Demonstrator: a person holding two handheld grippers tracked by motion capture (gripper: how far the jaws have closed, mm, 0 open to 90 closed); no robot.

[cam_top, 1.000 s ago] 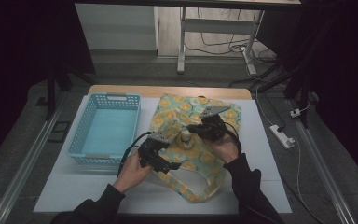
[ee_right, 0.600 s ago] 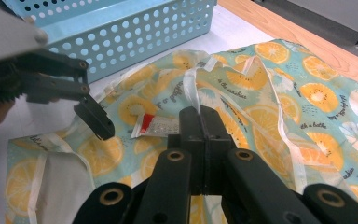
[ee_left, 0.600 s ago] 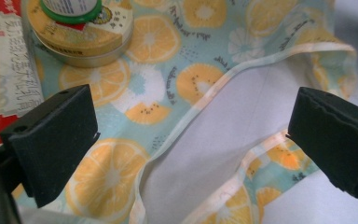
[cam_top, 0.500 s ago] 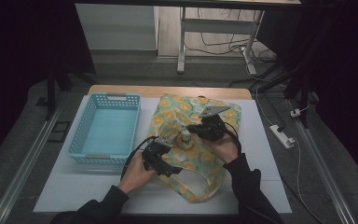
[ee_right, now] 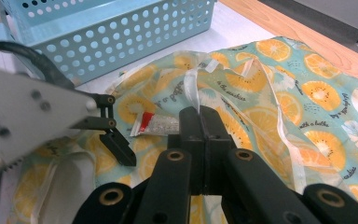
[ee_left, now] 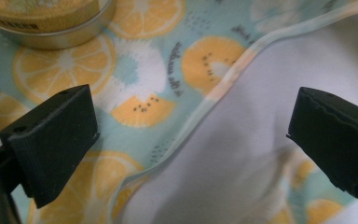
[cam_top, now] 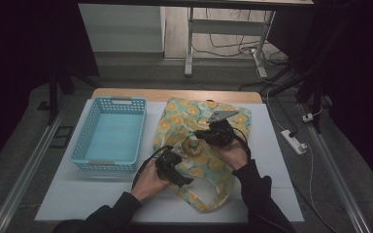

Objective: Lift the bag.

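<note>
A fruit-print cloth bag (cam_top: 201,145) lies spread on the white counter (cam_top: 281,160), toward its right half, and a light blue perforated basket (cam_top: 109,133) stands just beside it near the left edge. The right gripper (cam_top: 213,133) has its two jaws pressed fully together on a pale strap or hem of the bag (ee_right: 192,91), and it seems to lift this edge so that the mouth of the bag is held up and open. The left gripper (cam_top: 172,165) sits low over the near left part of the bag with its jaws wide apart and nothing between them; I judge it is ready to go into the opening or to take the other edge. The left gripper view shows what the high view cannot: the white inner lining (ee_left: 242,140) under the turned-back printed edge, and the bottom of a round metal tin (ee_left: 46,23) resting on the cloth. The right gripper view adds a small clear sachet with a red end (ee_right: 156,123) lying on the bag, near the left gripper's jaw. In the high view the tin is a small round shape between the two grippers.
</note>
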